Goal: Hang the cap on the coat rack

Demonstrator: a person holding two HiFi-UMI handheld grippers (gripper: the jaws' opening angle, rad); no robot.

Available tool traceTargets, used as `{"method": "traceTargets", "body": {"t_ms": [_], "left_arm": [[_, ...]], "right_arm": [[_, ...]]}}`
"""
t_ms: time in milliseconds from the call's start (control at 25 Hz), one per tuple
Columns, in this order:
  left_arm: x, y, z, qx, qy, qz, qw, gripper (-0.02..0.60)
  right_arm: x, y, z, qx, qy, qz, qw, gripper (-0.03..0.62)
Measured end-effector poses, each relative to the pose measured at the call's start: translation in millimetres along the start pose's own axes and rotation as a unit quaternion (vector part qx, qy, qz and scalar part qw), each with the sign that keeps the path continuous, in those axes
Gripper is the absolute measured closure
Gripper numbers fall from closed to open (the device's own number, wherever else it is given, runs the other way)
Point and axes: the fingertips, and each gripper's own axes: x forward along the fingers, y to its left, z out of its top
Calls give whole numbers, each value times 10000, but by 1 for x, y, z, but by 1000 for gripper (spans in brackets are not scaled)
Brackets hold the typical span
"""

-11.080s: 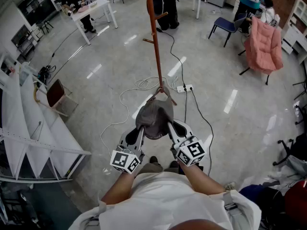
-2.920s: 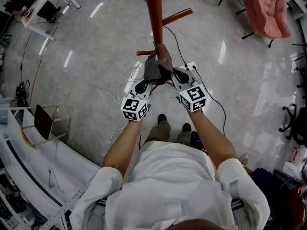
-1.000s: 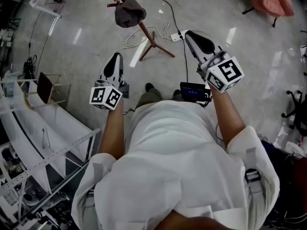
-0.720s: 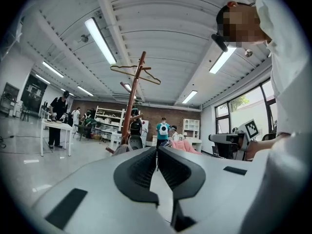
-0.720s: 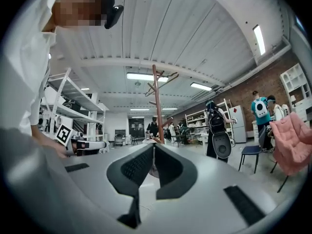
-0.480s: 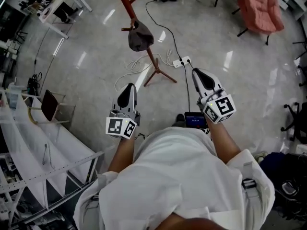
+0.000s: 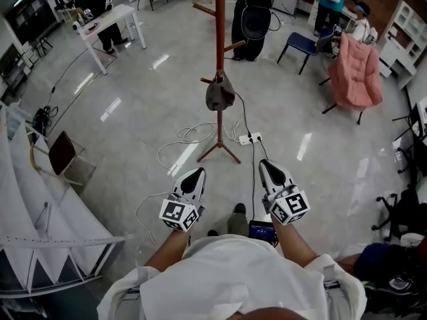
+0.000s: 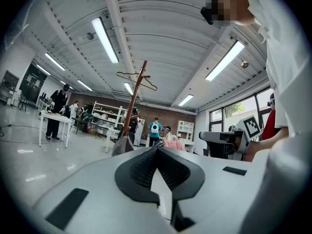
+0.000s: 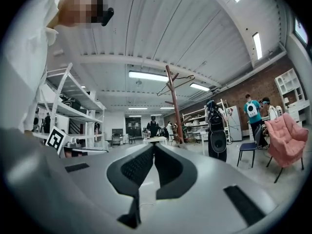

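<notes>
The grey cap [image 7: 219, 93] hangs on a low peg of the red-brown coat rack [image 7: 219, 39], which stands on the floor ahead of me. Both grippers are held close to my body, well short of the rack. The left gripper [image 7: 194, 175] is closing its jaws with nothing between them, and its tips meet. The right gripper [image 7: 269, 167] is shut and empty too. In the left gripper view the cap [image 8: 123, 145] shows just past the left gripper [image 8: 157, 148], under the rack pole [image 8: 134, 99]. In the right gripper view the pole [image 9: 173, 101] rises beyond the right gripper [image 9: 154, 146].
White cables and a power strip [image 7: 250, 139] lie around the rack's feet. A pink chair [image 7: 355, 65] stands at the right, a white table [image 7: 110, 22] at the far left, white shelving [image 7: 40, 205] at my left. A dark device [image 7: 261, 230] lies by my feet.
Earlier both grippers carried the cap up to the rack. Now it hangs there alone, both grippers have drawn back toward my body, and the head view has lifted toward the room.
</notes>
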Motion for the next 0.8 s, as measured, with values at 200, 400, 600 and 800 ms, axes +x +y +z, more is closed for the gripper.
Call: {"method": "traceTargets", "body": {"t_ms": [200,400,600,800], "left_arm": [[-29,-12,-18,-228,41,-113,9997,568],[-48,-32,-38,-542,224,-380,9976,569],[-51,-39,-42,-735,185,-124,9970,569],[-50,-47,-38,-646,337,102,9973,574]], "right_arm": [[-29,30,-23,-64,372,-96,9992,566],[-54,47,-38,-271,775,-176,9965,566],[-65,49,-44,-321,816,-27,9961,568],[-70,36,-38,-254,738,67,9969,568]]}}
